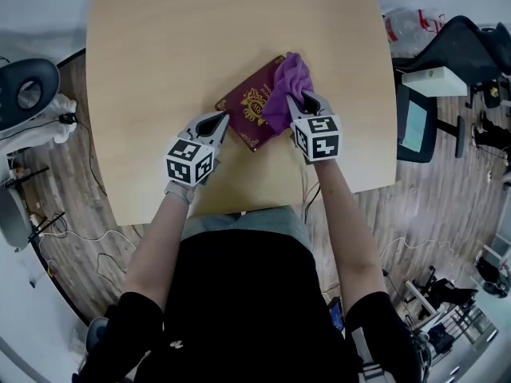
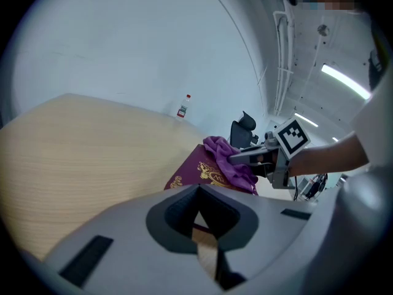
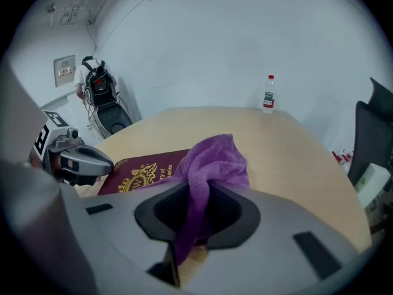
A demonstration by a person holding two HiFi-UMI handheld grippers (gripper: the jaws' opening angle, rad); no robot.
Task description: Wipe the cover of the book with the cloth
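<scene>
Purple cloth (image 3: 212,161) is clamped between the jaws of the right gripper (image 1: 305,97) and rests on the right half of the maroon book (image 1: 247,112). The left gripper (image 1: 220,119), jaws together and empty, sits at the book's left edge on the wooden table (image 1: 160,46).

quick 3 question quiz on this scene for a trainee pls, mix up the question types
1. Multiple choice: what is clamped in the right gripper?
A) a sponge
B) a purple cloth
C) a pen

2. True or false: the purple cloth lies on bare table, well clear of the maroon book.

3. Fill in the blank: in the head view, the left gripper points at the book's ____ edge (left or right).

Key: 1 B; 2 false, the cloth rests on the book's cover; 3 left.
</scene>
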